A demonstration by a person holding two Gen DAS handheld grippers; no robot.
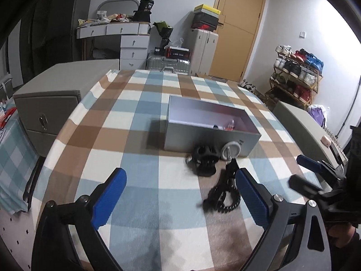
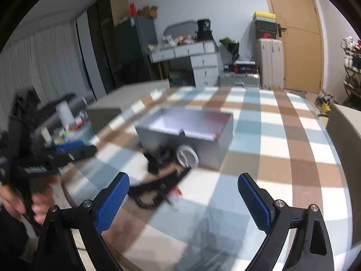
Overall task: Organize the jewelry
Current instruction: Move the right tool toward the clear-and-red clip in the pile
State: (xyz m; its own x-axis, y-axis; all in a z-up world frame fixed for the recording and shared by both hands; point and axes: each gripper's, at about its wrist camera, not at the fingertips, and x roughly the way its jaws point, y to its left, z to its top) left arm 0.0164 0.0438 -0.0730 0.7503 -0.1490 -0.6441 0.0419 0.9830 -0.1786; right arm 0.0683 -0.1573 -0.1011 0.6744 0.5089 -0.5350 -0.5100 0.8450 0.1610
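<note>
The left gripper [image 1: 180, 199] hangs released, blue pads spread wide with nothing between them, angled down at the checked tablecloth [image 1: 140, 103]; the right gripper [image 2: 183, 201] is equally spread and empty. Just past the left gripper's right pad lies a black beaded bracelet [image 1: 222, 194] tangled with dark strands, and beyond it a black hair claw [image 1: 205, 160] and a white ring-shaped piece [image 1: 230, 150] rest against the near wall of the open grey box [image 1: 203, 139]. That box, toward the tabletop's middle, already holds a few small items, so the loose jewelry probably waits beside it for easy loading.
</note>
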